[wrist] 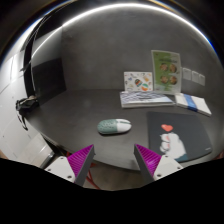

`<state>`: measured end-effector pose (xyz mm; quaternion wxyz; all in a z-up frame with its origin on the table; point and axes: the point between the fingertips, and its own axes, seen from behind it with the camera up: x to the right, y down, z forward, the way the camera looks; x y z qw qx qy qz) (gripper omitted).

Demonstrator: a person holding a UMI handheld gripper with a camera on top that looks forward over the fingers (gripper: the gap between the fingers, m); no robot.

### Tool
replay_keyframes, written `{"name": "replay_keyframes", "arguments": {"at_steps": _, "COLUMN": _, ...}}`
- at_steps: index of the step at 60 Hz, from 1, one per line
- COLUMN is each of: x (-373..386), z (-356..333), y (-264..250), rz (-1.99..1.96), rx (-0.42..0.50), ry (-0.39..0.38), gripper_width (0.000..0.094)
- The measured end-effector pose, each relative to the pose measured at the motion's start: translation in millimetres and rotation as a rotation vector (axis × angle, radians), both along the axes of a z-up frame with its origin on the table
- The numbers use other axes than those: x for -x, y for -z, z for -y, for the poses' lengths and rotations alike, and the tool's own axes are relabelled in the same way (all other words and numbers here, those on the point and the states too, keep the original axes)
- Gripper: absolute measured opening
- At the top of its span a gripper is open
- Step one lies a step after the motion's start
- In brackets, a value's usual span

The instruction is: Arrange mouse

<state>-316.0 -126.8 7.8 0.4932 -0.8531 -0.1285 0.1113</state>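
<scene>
A pale green-white mouse (114, 126) lies on the grey table (90, 110), just ahead of my fingers and a little beyond them. A dark mouse mat (180, 135) with a small printed figure lies to the right of the mouse, apart from it. My gripper (113, 160) is open, its two magenta pads (80, 158) spread wide, with nothing between them. The fingers hover above the table's near part.
At the back right stand an upright printed card (166, 66) and flat booklets (146, 97), with a blue-edged sheet (195, 103) beside them. A dark monitor (47, 72) and cables stand at the left. A reddish cable (88, 180) runs below the fingers.
</scene>
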Motion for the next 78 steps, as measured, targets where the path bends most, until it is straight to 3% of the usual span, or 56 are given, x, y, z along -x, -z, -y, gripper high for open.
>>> {"name": "replay_keyframes", "arguments": {"at_steps": 6, "x": 33.1, "z": -15.9, "y": 15.1, "rz": -0.047, "rx": 0.046, "ry": -0.072, "gripper_width": 0.0835}}
{"name": "replay_keyframes", "arguments": {"at_steps": 12, "x": 47.4, "z": -47.3, "y": 16.1, "rz": -0.031, "rx": 0.029, "ry": -0.075, "gripper_width": 0.0829}}
{"name": "replay_keyframes", "arguments": {"at_steps": 37, "x": 94.7, "z": -153.9, "y": 22.2, "rz": 0.093, "rx": 0.091, "ry": 0.103, "gripper_width": 0.0835}}
{"name": "replay_keyframes", "arguments": {"at_steps": 38, "x": 96.4, "z": -156.3, "y": 22.4, "rz": 0.095, "rx": 0.092, "ry": 0.11, "gripper_width": 0.0812}}
{"name": "replay_keyframes", "arguments": {"at_steps": 43, "x": 102.5, "z": -162.5, "y": 23.0, "rz": 0.09, "rx": 0.086, "ry": 0.154, "gripper_width": 0.0521}}
{"name": "replay_keyframes", "arguments": {"at_steps": 46, "x": 101.7, "z": -162.1, "y": 22.9, "rz": 0.114, "rx": 0.077, "ry": 0.17, "gripper_width": 0.054}}
{"name": "replay_keyframes", "arguments": {"at_steps": 47, "x": 101.2, "z": -161.2, "y": 22.8, "rz": 0.126, "rx": 0.078, "ry": 0.174, "gripper_width": 0.047}}
{"name": "replay_keyframes", "arguments": {"at_steps": 53, "x": 113.1, "z": -150.0, "y": 18.5, "rz": 0.132, "rx": 0.098, "ry": 0.157, "gripper_width": 0.0419}}
{"name": "replay_keyframes", "arguments": {"at_steps": 58, "x": 121.2, "z": -142.2, "y": -22.4, "rz": 0.132, "rx": 0.026, "ry": 0.137, "gripper_width": 0.0418}}
{"name": "replay_keyframes", "arguments": {"at_steps": 65, "x": 82.9, "z": -137.0, "y": -127.5, "rz": 0.109, "rx": -0.157, "ry": 0.171, "gripper_width": 0.0416}}
{"name": "replay_keyframes", "arguments": {"at_steps": 70, "x": -0.3, "z": -133.9, "y": -193.8, "rz": 0.154, "rx": -0.268, "ry": 0.268, "gripper_width": 0.0414}}
{"name": "replay_keyframes", "arguments": {"at_steps": 74, "x": -79.7, "z": -126.4, "y": -209.6, "rz": 0.195, "rx": -0.304, "ry": 0.353, "gripper_width": 0.0411}}
{"name": "replay_keyframes", "arguments": {"at_steps": 78, "x": -148.4, "z": -122.3, "y": -185.3, "rz": 0.205, "rx": -0.254, "ry": 0.412, "gripper_width": 0.0412}}
